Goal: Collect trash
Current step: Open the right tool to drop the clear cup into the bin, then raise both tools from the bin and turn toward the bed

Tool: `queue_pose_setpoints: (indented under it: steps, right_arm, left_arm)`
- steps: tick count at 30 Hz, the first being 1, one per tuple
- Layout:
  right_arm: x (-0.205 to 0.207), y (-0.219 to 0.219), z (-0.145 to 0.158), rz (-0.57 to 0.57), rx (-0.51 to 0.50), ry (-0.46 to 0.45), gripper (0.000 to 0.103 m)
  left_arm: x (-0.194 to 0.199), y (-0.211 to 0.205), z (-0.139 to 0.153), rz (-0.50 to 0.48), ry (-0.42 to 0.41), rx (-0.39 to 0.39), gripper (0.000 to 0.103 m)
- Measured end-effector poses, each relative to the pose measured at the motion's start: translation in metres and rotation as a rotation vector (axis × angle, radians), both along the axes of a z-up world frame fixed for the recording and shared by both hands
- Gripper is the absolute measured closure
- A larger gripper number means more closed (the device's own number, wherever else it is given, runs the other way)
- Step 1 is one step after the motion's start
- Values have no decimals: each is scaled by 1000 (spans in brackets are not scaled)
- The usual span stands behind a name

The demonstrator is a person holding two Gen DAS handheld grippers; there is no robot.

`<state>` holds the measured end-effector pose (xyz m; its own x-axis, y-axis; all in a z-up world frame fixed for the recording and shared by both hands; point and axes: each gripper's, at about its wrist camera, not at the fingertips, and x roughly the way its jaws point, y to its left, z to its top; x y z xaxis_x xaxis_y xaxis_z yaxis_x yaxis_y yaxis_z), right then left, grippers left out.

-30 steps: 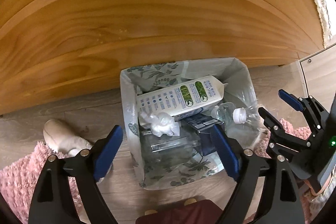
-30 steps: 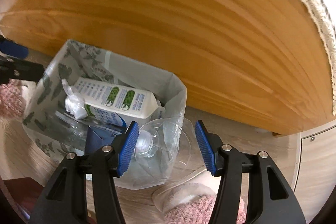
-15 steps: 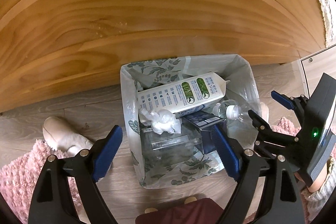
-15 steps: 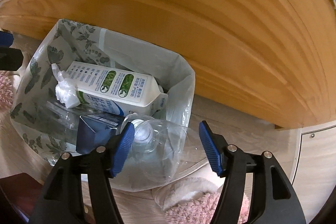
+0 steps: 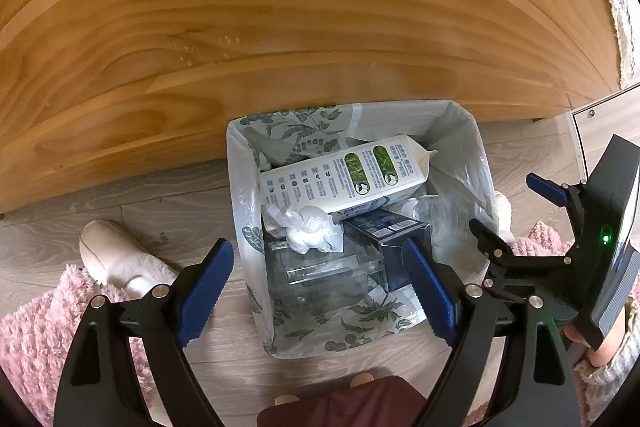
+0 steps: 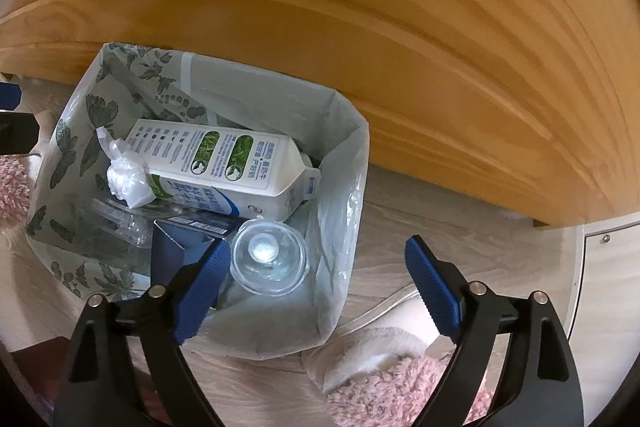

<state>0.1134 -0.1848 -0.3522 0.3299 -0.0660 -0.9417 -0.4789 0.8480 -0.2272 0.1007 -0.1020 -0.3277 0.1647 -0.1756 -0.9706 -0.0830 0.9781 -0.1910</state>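
Right wrist view: the right gripper [image 6: 316, 283] hangs over the near corner of the bin [image 6: 352, 155], jaws opening with nothing between them; the bottle [image 6: 268, 255] sits below in the liner, cap up, beside the carton [image 6: 224, 167] and box [image 6: 180, 239], apparently just let go. The left gripper [image 5: 316, 287] waits spread wide and empty above the bin, likely ready for the next piece.
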Motion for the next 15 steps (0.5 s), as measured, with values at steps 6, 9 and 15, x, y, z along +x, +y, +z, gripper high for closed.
queue_pose_setpoints:
  steps: [6, 9, 15]
  right_arm:
    - [1, -1, 2, -35, 60, 28, 8]
    - [1, 0, 3, -36, 69, 30, 8]
    - [0, 1, 4, -33, 74, 34, 8]
  left_arm:
    - [0, -1, -1, -1, 3, 1, 20]
    - [0, 0, -3, 1, 5, 4, 17]
    - [0, -1, -3, -5, 2, 14, 7]
